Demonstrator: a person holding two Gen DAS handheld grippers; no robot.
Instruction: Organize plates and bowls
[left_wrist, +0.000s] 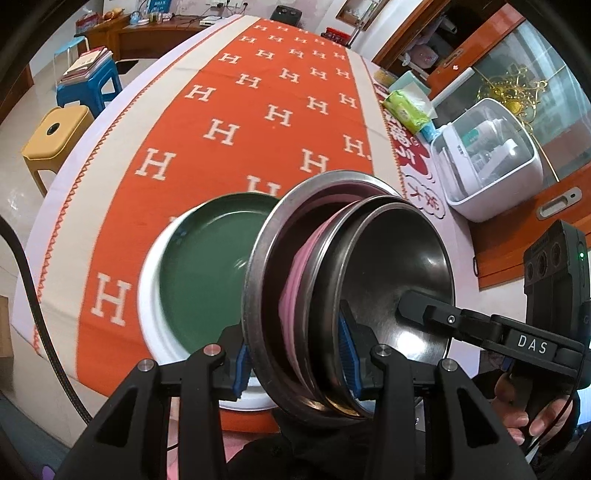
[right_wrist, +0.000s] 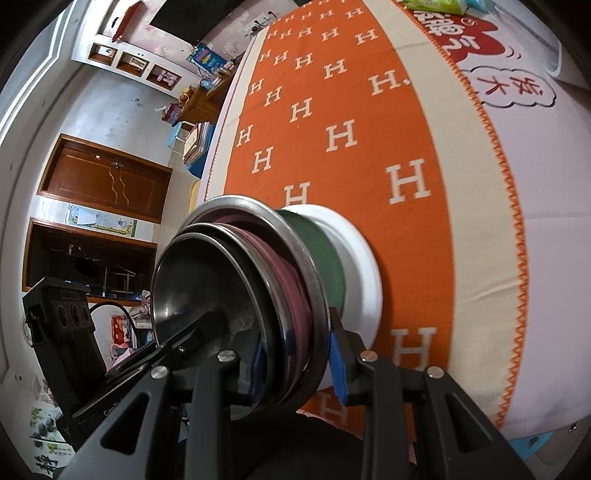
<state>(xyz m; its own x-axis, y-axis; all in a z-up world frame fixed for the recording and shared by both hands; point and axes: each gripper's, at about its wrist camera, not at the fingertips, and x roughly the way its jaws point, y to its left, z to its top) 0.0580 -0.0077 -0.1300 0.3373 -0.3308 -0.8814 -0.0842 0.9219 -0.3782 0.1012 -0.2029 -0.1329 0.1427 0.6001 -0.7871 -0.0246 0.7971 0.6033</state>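
Observation:
A nested stack of bowls (left_wrist: 332, 280) is held tilted on its side: a large steel bowl, a pink bowl (left_wrist: 299, 273) inside it, and smaller steel bowls inside that. My left gripper (left_wrist: 295, 365) is shut on the stack's rim, blue pads on both sides. My right gripper (right_wrist: 295, 365) is shut on the same stack (right_wrist: 236, 295) from the other side; one of its fingers (left_wrist: 424, 314) reaches into the inner bowl. Behind the stack a green plate (left_wrist: 207, 266) lies on a white plate (left_wrist: 147, 295) on the orange cloth; both show in the right wrist view (right_wrist: 332, 258).
The table has an orange H-patterned cloth (left_wrist: 258, 122). A white appliance (left_wrist: 487, 158) and a green wipes pack (left_wrist: 406, 110) stand at its right side. Yellow (left_wrist: 55, 136) and blue (left_wrist: 88, 85) stools stand left of the table.

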